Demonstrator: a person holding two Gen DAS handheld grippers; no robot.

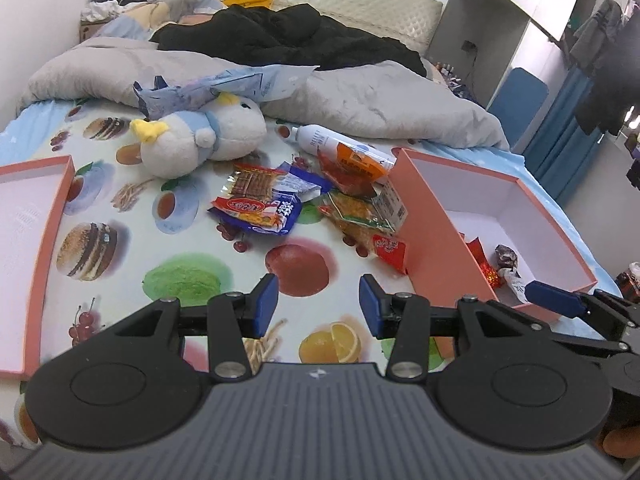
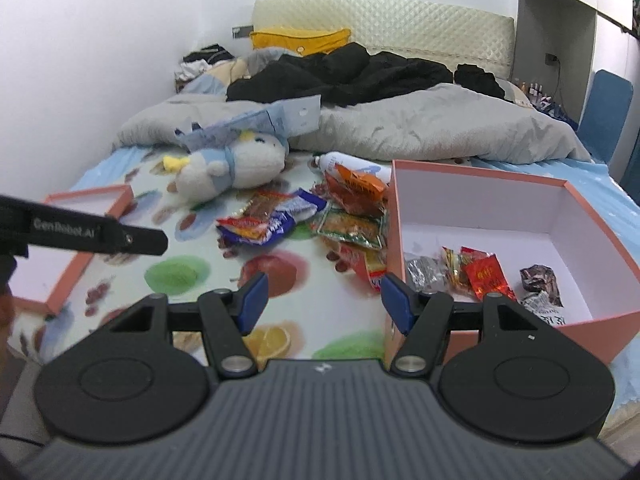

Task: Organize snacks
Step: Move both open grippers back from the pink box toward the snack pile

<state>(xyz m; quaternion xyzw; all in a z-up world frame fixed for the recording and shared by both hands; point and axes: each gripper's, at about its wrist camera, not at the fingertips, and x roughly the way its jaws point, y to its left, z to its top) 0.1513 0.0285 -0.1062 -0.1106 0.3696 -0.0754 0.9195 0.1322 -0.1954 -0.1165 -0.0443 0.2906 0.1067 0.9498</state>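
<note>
Snacks heaped on the bed, straight ahead of both claws, just left of the pink box. Crinkly, glossy flat packets, long axes mixed. Left claw and right claw both open, empty, short of the pile.

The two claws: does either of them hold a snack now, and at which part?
Nothing is held. The left claw and the right claw are both open and empty above the bed sheet, short of the snack pile.
</note>
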